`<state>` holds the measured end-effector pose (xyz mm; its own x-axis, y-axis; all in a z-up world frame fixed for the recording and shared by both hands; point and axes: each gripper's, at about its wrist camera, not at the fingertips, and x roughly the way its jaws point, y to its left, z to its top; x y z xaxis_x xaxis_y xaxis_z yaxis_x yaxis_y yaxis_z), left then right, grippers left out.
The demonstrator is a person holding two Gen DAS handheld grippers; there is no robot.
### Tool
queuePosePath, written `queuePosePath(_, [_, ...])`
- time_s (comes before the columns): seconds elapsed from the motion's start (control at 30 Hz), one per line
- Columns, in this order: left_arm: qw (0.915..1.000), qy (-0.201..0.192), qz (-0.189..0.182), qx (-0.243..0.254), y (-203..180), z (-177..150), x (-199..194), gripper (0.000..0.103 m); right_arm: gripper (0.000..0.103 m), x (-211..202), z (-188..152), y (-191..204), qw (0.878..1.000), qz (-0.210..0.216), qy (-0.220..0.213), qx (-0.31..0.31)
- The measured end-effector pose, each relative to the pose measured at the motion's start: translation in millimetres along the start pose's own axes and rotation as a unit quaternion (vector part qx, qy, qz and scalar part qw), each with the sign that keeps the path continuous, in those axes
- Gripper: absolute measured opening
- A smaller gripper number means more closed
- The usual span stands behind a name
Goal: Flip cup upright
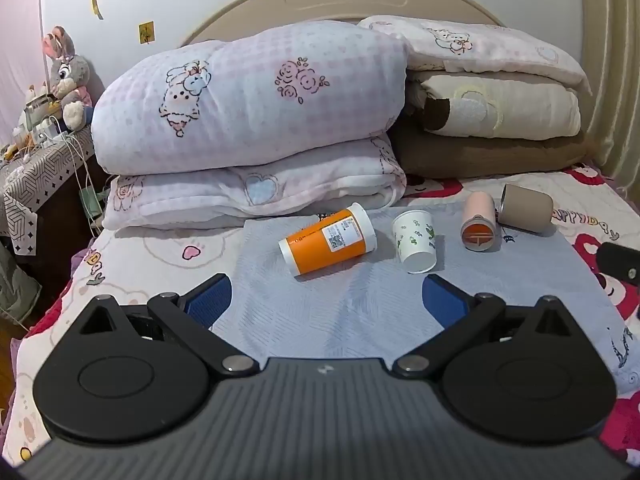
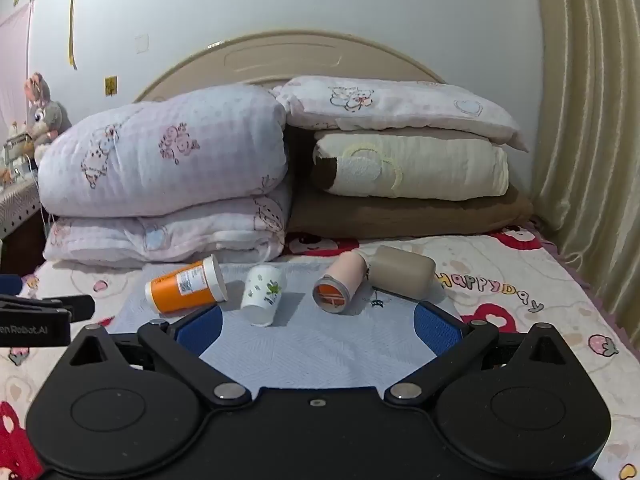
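Several cups lie on their sides on a pale blue cloth (image 1: 320, 308) on the bed. From left to right: an orange cup with a white rim (image 1: 328, 240) (image 2: 186, 286), a white paper cup with green leaves (image 1: 416, 240) (image 2: 262, 294), a pink cup with an orange inside (image 1: 479, 222) (image 2: 340, 284), and a taupe cup (image 1: 524, 208) (image 2: 402, 274). My left gripper (image 1: 326, 300) is open and empty, short of the orange and white cups. My right gripper (image 2: 318, 330) is open and empty, just short of the white and pink cups.
Folded quilts (image 1: 248, 120) and stacked pillows (image 1: 492, 120) stand behind the cups against the headboard. A bedside table with cables and a plush rabbit (image 1: 66, 76) is at the left. Curtains (image 2: 588, 160) hang at the right.
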<state>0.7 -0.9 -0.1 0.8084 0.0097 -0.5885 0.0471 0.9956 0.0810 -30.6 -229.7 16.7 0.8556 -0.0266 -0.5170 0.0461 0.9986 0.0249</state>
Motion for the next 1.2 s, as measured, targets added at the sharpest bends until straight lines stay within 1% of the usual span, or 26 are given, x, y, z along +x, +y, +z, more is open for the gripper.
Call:
queuePosePath(0.1, [1.0,0.001,0.001,0.003,-1.4,1.5,1.5,0.103,0.103,4.7,-0.8,1.3,1.0,0.001,-0.001,-0.001])
queuePosePath(0.13, [1.0,0.002,0.001,0.003,-2.0,2.2,2.4,0.103,0.103,1.1,0.4,-2.5,1.0,0.005,-0.013,0.006])
queuePosePath(0.2, [1.0,0.004,0.001,0.006,-4.0,4.1,4.7,0.103,0.103,1.9,4.5,8.1,1.0,-0.003,-0.01,0.0])
queuePosePath(0.23, [1.0,-0.008,0.0,-0.004,-2.3,1.2,0.6,0.103,0.103,-0.8,-0.6,0.1,1.0,0.005,-0.018,0.011])
queuePosePath(0.27, [1.0,-0.008,0.002,-0.003,-2.7,1.4,0.7,0.103,0.103,-1.0,-2.4,0.5,1.0,0.005,-0.018,0.01])
queuePosePath(0.43, [1.0,-0.007,0.003,-0.005,-0.7,3.9,3.2,0.103,0.103,1.0,-5.6,1.1,1.0,0.007,-0.019,0.011])
queuePosePath(0.6, [0.9999,-0.008,-0.001,0.011,-6.0,0.4,-2.3,0.103,0.103,1.6,-5.4,2.4,1.0,0.008,-0.018,0.008])
queuePosePath(0.73, [0.9999,-0.006,-0.004,0.013,-6.1,0.3,-1.6,0.103,0.103,2.8,-5.5,3.2,1.0,0.009,-0.016,0.006])
queuePosePath(0.9, [0.9999,-0.007,-0.003,0.01,-6.5,-1.7,-1.6,0.103,0.103,3.7,-6.3,3.7,1.0,0.008,-0.016,0.006])
queuePosePath(1.03, [0.9999,-0.009,-0.01,-0.004,0.0,-1.2,-3.4,0.103,0.103,3.9,-6.5,2.8,1.0,0.008,-0.015,0.007])
queuePosePath(1.2, [0.9999,-0.014,-0.001,-0.005,5.5,0.4,-5.3,0.103,0.103,6.3,-6.7,0.0,1.0,0.005,-0.013,0.012])
